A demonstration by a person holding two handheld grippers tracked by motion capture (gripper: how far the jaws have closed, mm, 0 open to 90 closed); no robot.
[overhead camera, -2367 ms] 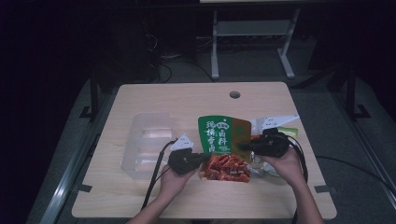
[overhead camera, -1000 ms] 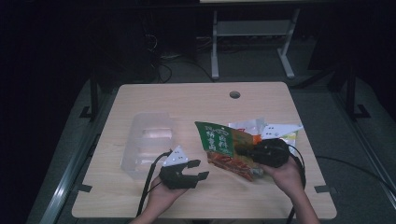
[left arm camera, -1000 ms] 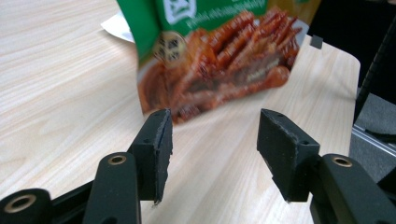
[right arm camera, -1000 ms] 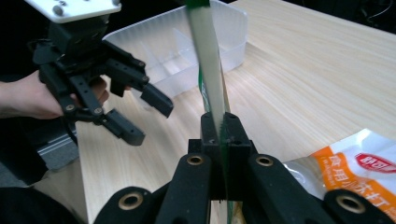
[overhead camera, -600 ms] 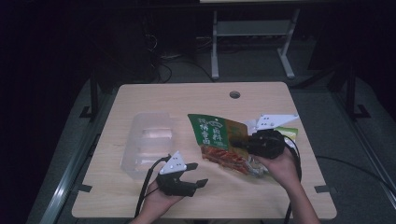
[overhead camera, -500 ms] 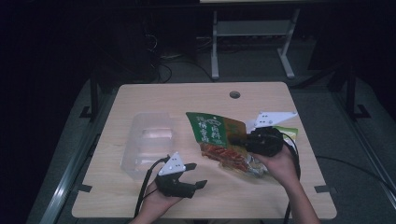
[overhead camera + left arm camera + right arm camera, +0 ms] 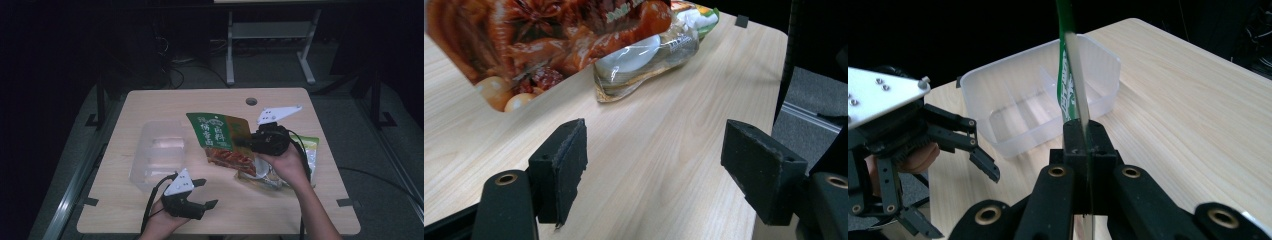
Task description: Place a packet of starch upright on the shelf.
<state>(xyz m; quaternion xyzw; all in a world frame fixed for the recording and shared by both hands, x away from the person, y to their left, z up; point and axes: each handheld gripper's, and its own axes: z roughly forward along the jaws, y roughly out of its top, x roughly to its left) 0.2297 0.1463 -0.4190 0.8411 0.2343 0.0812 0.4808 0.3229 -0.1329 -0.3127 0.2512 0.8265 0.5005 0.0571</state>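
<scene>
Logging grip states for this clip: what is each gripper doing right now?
Left gripper: open, its jaws have just been opening, nothing between them.
Right gripper: shut on the green seasoning packet, held off the table.

A pale table top [image 7: 150,105] of smooth, matt wood grain is seen. The green and orange printed food pouch [image 7: 220,140] is made of glossy plastic film. The clear divided plastic box [image 7: 157,155] looks frosted and smooth. The black pads [image 7: 569,160] of the left gripper [image 7: 202,192] are of rough, matt foam; its three-cornered plate looks like pale metal.
</scene>
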